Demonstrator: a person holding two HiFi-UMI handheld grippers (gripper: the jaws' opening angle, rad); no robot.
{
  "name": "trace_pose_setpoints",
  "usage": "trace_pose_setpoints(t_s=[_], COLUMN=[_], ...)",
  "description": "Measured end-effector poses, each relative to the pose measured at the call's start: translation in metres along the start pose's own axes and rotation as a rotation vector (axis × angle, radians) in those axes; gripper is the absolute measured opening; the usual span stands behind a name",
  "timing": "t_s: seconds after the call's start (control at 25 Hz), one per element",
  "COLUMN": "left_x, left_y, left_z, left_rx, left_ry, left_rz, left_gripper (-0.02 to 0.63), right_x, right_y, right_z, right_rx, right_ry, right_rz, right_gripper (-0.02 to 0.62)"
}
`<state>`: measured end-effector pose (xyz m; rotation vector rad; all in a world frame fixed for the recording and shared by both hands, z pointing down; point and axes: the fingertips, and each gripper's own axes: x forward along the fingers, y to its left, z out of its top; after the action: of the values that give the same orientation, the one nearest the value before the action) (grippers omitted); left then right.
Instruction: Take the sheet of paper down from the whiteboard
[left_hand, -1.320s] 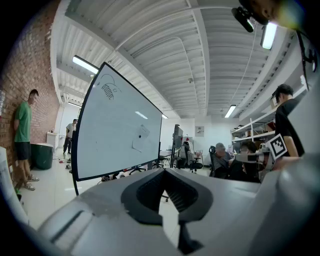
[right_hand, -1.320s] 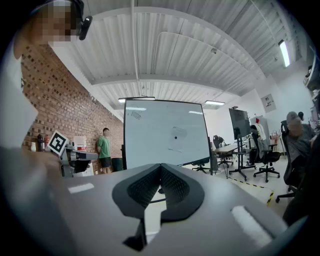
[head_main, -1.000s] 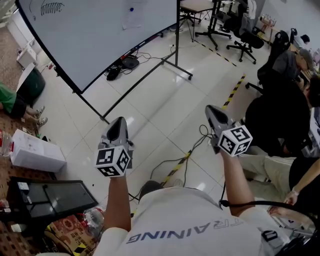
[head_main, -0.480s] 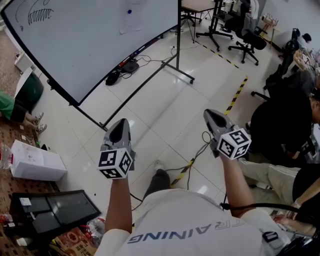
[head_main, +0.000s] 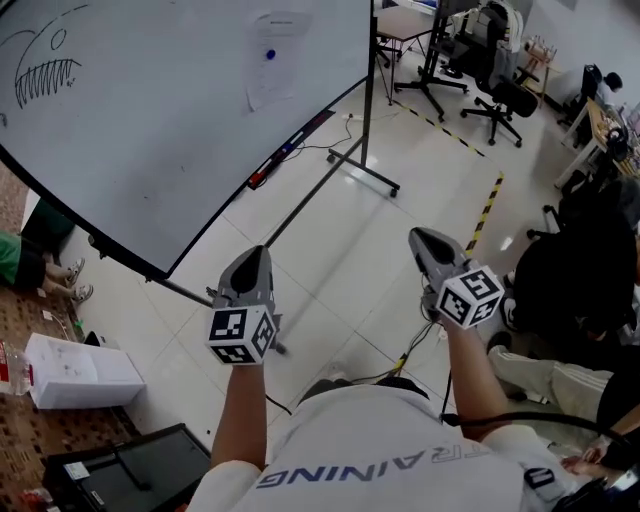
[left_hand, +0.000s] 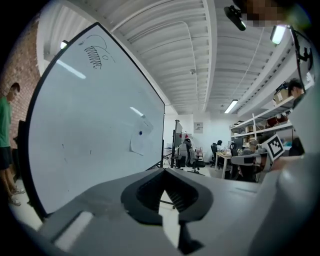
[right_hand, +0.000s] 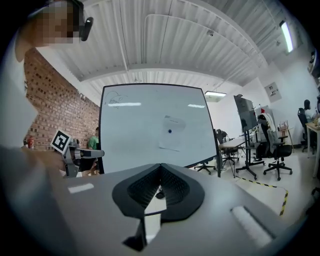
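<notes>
White sheet of paper (head_main: 271, 82) hung on the whiteboard (head_main: 150, 130) at the upper centre of the head view, under a blue magnet (head_main: 269, 55). Left gripper (head_main: 250, 262) and right gripper (head_main: 428, 243), lower centre, had jaws closed together on nothing, well apart from the sheet.

floor (head_main: 340, 270): tiled | on it: whiteboard stand (head_main: 371, 90), white box (head_main: 70, 372), striped tape (head_main: 487, 205), office chair (head_main: 495, 95)

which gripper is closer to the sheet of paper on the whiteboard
Left, by a little. The left gripper is short of the sheet of paper, on the side of the whiteboard; the right gripper is farther out to the right. Neither touches it.
</notes>
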<state>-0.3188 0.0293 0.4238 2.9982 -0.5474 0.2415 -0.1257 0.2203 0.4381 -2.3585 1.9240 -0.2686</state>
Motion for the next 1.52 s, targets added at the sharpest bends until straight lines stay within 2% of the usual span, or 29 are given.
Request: trace_pose_setpoints(t_s=[0.24, 0.56, 0.8, 0.96, 1.16, 1.32, 1.52], left_x=[0.047, 0.099, 0.158, 0.214, 0.279, 0.320, 0.353], left_y=[0.040, 0.073, 0.099, 0.110, 0.120, 0.130, 0.141], left_z=[0.022, 0.041, 0.058, 0.083, 0.107, 0.126, 0.141], left_rx=[0.012, 0.010, 0.018, 0.027, 0.023, 0.021, 0.033], left_ry=[-0.018, -0.050, -0.053, -0.073, -0.101, -0.115, -0.110], left_rz=[-0.018, 0.008, 0.077, 0.133, 0.238, 0.291, 0.318], left_gripper=[0.002, 0.002, 0.002, 0.002, 0.002, 0.002, 0.002], right_x=[0.070, 0.138, 0.206, 0.257, 0.322, 0.368, 0.406], right_y=[-0.007, -0.034, -0.074, -0.120, -0.169, -0.191, -0.209], right_z=[0.020, 0.037, 0.052, 0.079, 0.114, 0.142, 0.161], right_rx=[-0.016, -0.032, -0.027, -0.037, -0.072, -0.099, -0.080], right_ry=[-0.008, -0.010, -0.018, -0.035, -0.036, -0.051, -0.084], right_rz=[0.013, 0.052, 0.120, 0.171, 0.285, 0.366, 0.409], right_gripper=[0.008, 0.008, 0.008, 0.008, 0.008, 0.008, 0.008])
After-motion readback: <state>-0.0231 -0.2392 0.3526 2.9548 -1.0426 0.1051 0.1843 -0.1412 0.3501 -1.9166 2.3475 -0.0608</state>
